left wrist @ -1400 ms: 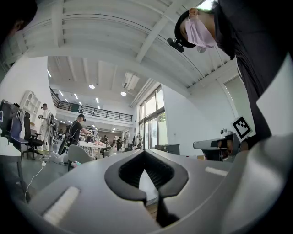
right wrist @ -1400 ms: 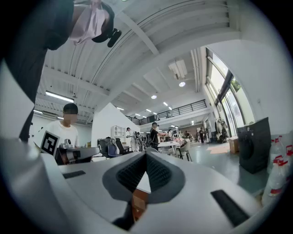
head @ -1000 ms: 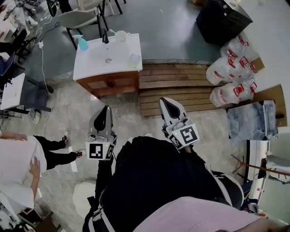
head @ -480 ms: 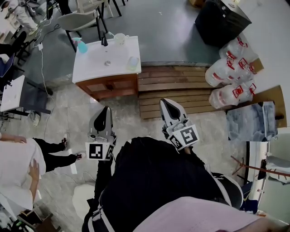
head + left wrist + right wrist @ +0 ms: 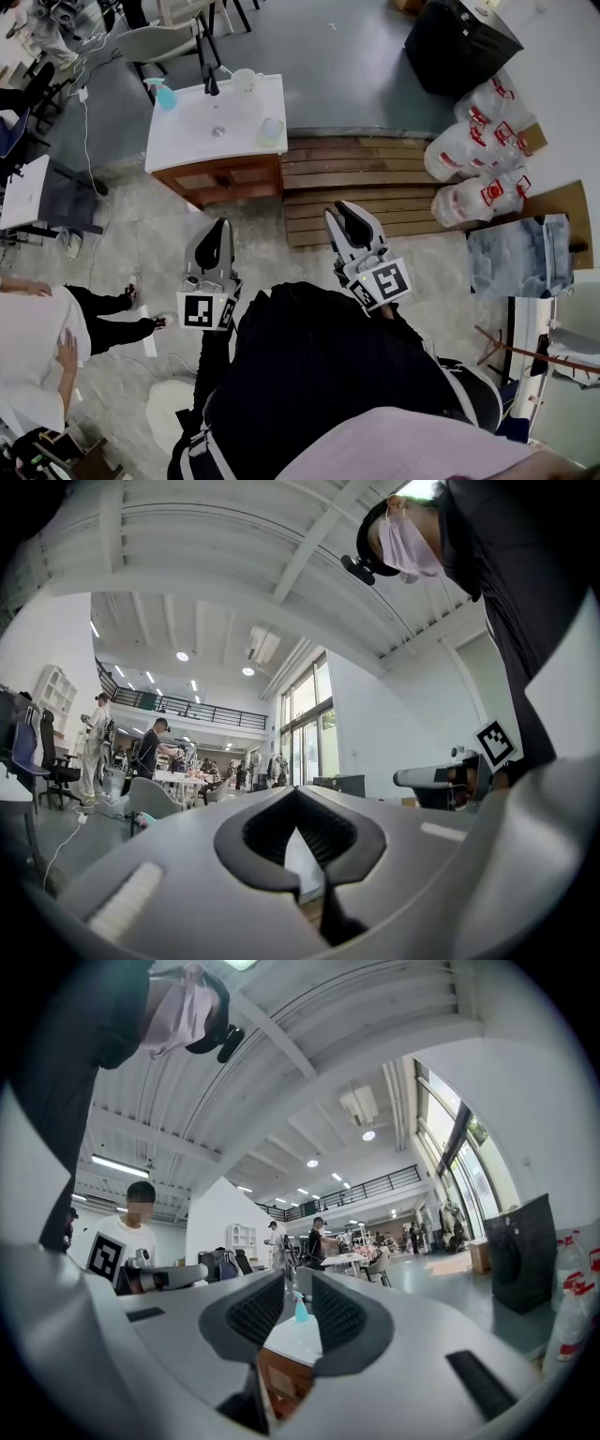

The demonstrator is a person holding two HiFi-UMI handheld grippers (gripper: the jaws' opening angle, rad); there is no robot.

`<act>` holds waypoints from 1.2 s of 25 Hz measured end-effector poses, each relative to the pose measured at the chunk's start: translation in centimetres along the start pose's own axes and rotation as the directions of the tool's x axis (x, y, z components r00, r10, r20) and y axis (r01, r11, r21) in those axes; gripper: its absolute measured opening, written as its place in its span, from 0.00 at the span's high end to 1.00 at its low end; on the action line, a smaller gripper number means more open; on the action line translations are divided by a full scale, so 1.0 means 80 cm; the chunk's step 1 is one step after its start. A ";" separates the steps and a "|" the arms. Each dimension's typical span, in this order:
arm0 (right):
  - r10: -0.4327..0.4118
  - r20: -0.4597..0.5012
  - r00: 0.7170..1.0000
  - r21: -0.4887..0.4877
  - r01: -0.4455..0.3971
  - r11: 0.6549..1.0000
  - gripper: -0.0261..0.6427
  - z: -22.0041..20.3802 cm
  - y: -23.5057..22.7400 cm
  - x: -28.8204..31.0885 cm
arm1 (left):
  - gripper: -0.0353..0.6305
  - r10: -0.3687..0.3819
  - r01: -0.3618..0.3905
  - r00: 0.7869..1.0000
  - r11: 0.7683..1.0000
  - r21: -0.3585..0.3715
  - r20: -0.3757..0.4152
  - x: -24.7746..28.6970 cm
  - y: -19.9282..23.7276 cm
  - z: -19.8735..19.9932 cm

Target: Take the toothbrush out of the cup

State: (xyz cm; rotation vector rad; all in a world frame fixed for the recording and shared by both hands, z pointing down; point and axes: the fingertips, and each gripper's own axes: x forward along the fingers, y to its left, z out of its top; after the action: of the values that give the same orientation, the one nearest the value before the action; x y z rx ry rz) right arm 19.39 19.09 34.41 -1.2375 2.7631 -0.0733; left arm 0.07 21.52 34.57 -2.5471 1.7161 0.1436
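A white cup (image 5: 246,80) stands at the far edge of a white washbasin top (image 5: 187,141), with a thin toothbrush handle poking out to its left. Both grippers hang well short of the basin, over the floor. My left gripper (image 5: 221,228) (image 5: 297,794) is shut, its tips together with nothing in them. The jaws of my right gripper (image 5: 338,214) (image 5: 298,1283) are opening and nothing is between them. Through their gap the right gripper view shows a blue spray bottle (image 5: 300,1309) on the basin top; the cup is hidden there.
The basin sits on a wooden cabinet (image 5: 225,176) with a black tap (image 5: 208,84), the blue spray bottle (image 5: 165,94) and a pale tumbler (image 5: 270,131). Wooden planks (image 5: 375,178) lie right of it. A black box (image 5: 459,42), bagged bottles (image 5: 478,131) and a bystander (image 5: 37,347) are around.
The right gripper's jaws have parted from shut. Both grippers have edged forward, and the basin has slid slightly left in the head view.
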 end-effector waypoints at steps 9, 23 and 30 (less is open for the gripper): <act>0.050 -0.014 0.999 0.026 -0.050 0.998 0.80 -0.012 -0.028 0.023 | 0.94 0.009 -0.009 0.999 1.000 -0.015 -0.038 0.035 -0.011 -0.018; -0.010 -0.038 0.999 -0.023 0.010 1.000 0.80 -0.053 -0.073 0.235 | 0.94 -0.051 0.050 0.999 0.998 -0.050 -0.019 0.163 0.164 -0.071; -0.098 -0.049 0.994 -0.013 0.098 0.995 0.80 -0.058 -0.097 0.406 | 0.94 -0.139 0.139 0.990 0.990 0.019 0.018 0.273 0.327 -0.055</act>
State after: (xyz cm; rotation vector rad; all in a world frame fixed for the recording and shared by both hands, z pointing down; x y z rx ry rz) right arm 3.12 -10.35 37.02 -1.3920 2.7463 -0.0997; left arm -15.85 -8.86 36.36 -2.6321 1.5191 0.1443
